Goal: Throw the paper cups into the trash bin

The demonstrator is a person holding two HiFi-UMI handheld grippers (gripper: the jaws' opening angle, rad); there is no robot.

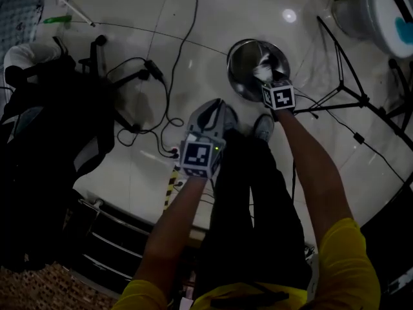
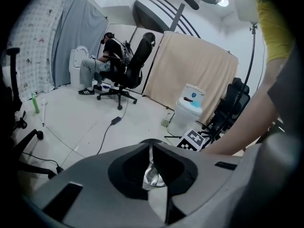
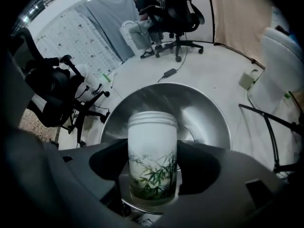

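Left gripper (image 2: 152,148): jaws pressed together, empty, parked beside the bin. Right gripper (image 3: 153,184) is nearer: jaws wide, pinching the paper cup (image 3: 152,146). Cup's long axis runs along the jaws, far end over the trash bin (image 3: 209,113) mouth.

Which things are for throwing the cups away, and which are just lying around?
For the job:
- paper cup, held by the right gripper
- shiny trash bin below it

Just lying about:
- black office chair
- floor cables
- tripod stand
- white container with a blue lid
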